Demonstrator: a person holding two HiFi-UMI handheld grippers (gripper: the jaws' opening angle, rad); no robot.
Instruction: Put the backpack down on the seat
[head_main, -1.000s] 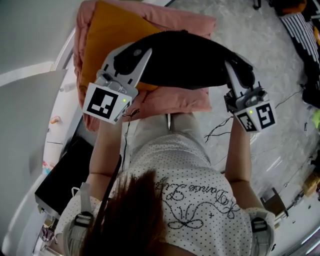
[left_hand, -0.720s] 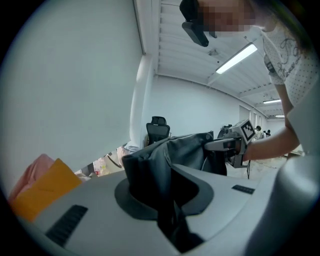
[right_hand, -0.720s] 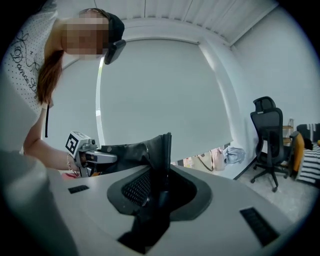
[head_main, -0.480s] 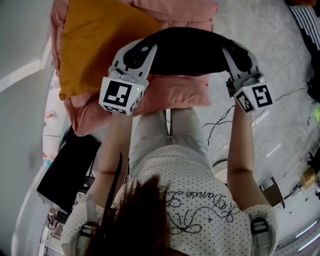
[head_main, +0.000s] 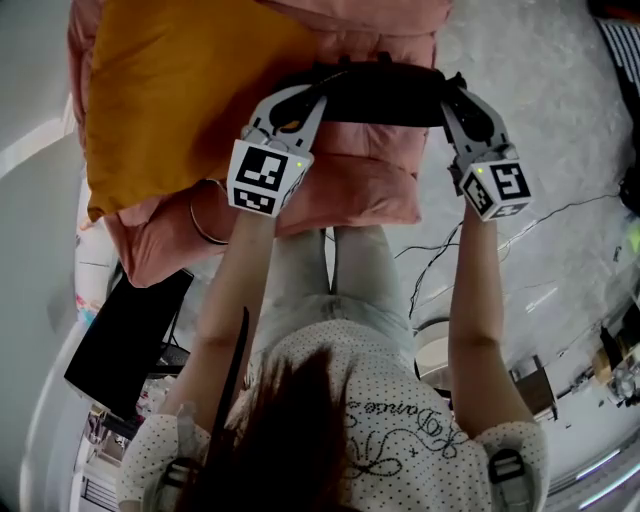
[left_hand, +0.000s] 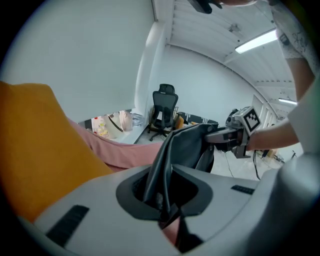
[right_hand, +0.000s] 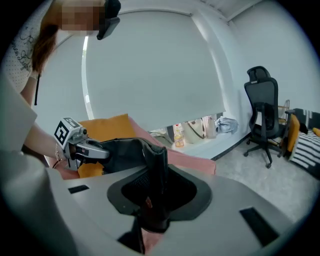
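A black backpack (head_main: 380, 95) hangs stretched between my two grippers, over the far part of the pink cushioned seat (head_main: 360, 190). My left gripper (head_main: 312, 93) pinches a fold of its black fabric (left_hand: 187, 147); its jaws are closing on that fold. My right gripper (head_main: 452, 95) is shut on the other end of the bag (right_hand: 125, 152). An orange pillow (head_main: 170, 90) lies on the seat just left of the left gripper. Whether the bag's underside touches the cushion is hidden.
A flat black panel (head_main: 125, 340) stands on a low ledge at the left, beside the person's arm. Cables (head_main: 440, 260) trail over the pale floor right of the seat. A black office chair (right_hand: 265, 115) and bags (right_hand: 200, 130) on a ledge stand behind.
Both grippers have carried the backpack forward, from over the seat's front edge to above its far part. The bag looks flatter and narrower from above. The grips have not changed.
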